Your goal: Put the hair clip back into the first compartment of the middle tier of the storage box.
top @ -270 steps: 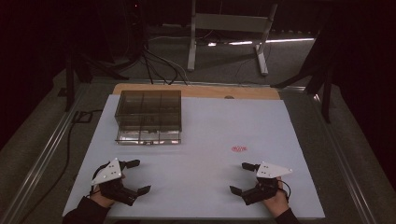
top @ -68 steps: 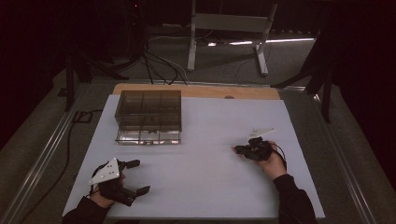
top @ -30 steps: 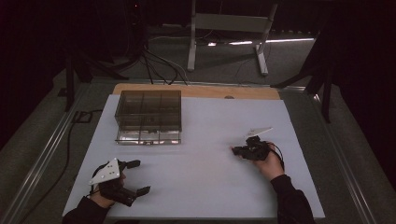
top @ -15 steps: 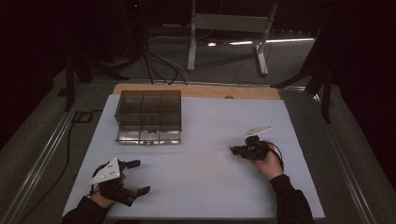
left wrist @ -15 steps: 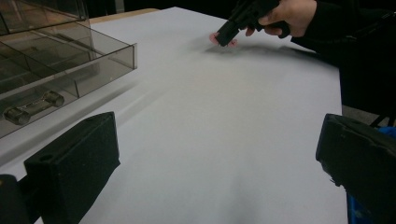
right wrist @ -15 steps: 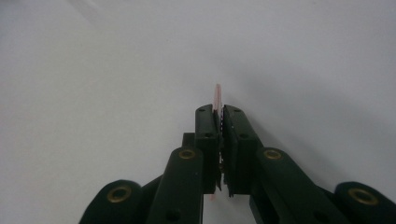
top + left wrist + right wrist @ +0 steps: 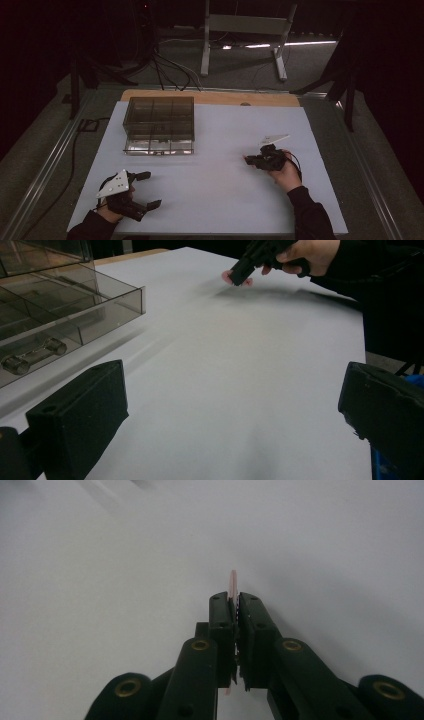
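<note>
Two grippers split the work: the right gripper (image 7: 235, 597) is clamped edge-on around a thin pink disc (image 7: 232, 582), perhaps a token, low over the white table (image 7: 210, 200), apparently bound for the clear drawer box (image 7: 159, 125), while the left gripper (image 7: 145, 190) rests wide apart and empty.

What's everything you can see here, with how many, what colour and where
Clear organiser box: one, smoky transparent, far left of the mat, its drawer pulled out.
Pink disc: one, thin, edge-on, clamped in the right gripper.
Mat: one, white, covering the table.
Metal stand: one, grey, on the floor beyond the table.
Left gripper: one, black, jaws open, near left corner.
Right gripper: one, black, shut on the disc, right of centre.
</note>
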A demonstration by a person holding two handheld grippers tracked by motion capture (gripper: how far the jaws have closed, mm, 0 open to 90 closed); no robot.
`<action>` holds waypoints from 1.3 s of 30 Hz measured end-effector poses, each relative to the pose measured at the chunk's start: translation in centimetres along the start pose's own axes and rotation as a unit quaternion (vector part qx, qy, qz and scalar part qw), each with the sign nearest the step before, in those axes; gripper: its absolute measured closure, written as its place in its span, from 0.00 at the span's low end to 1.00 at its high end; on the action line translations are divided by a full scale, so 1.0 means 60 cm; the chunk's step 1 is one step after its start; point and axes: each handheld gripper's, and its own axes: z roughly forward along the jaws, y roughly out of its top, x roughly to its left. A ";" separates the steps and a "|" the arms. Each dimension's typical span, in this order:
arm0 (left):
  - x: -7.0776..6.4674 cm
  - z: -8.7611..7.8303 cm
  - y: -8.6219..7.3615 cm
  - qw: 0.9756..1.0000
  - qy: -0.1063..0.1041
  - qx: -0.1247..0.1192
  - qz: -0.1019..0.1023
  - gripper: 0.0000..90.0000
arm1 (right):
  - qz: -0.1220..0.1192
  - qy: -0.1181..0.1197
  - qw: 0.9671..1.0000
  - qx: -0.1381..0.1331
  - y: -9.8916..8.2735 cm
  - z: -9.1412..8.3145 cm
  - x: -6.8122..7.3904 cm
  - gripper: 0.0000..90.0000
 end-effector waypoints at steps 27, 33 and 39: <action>-0.001 0.000 0.001 1.000 -0.001 -0.002 0.001 0.00 | -0.032 0.023 0.999 -0.003 0.051 0.017 0.038 0.95; -0.001 0.000 0.001 1.000 -0.002 -0.001 0.002 0.00 | -0.040 0.029 0.999 -0.004 0.067 0.023 0.050 0.95; -0.001 0.000 0.001 1.000 -0.003 -0.001 0.002 0.00 | -0.049 0.036 0.998 -0.008 0.084 0.028 0.061 0.95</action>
